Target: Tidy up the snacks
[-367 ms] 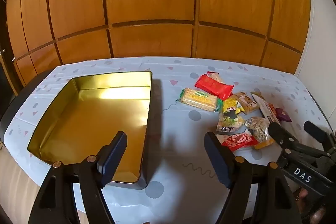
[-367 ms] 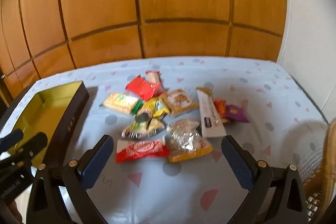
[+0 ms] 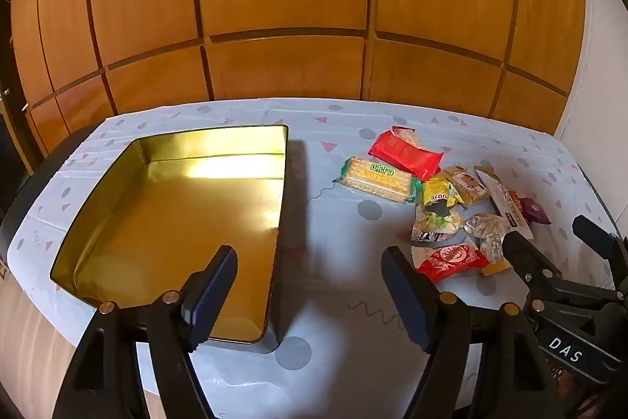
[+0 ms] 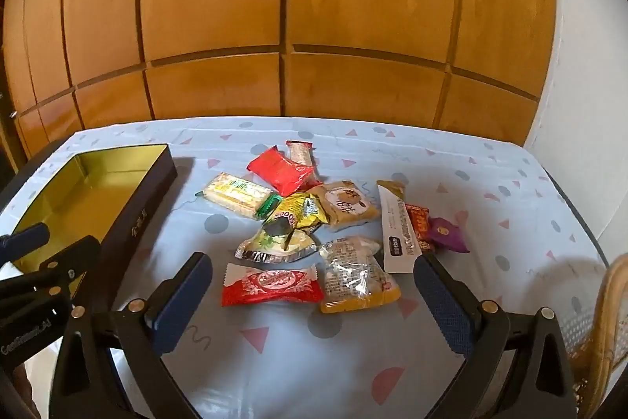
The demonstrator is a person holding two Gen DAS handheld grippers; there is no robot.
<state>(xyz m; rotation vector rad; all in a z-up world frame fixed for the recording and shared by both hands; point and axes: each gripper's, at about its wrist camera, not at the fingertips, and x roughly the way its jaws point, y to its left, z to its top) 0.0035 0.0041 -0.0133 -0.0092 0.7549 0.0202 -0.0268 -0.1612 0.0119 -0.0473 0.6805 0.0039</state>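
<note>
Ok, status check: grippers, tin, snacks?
Left gripper and right gripper open, empty. Tin holds nothing. Snack pile loose on the tablecloth. Nothing in the way.

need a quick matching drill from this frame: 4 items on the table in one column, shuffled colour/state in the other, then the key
Column 1
1. tin box
2. cracker pack
3. long bar wrapper
4. small pouch at the pile's right end

Column 2
A. purple
B. white, dark label near one end
C. gold inside, nothing in it
D. pale biscuits, green print

Pairs: 1-C, 2-D, 3-B, 4-A
</note>
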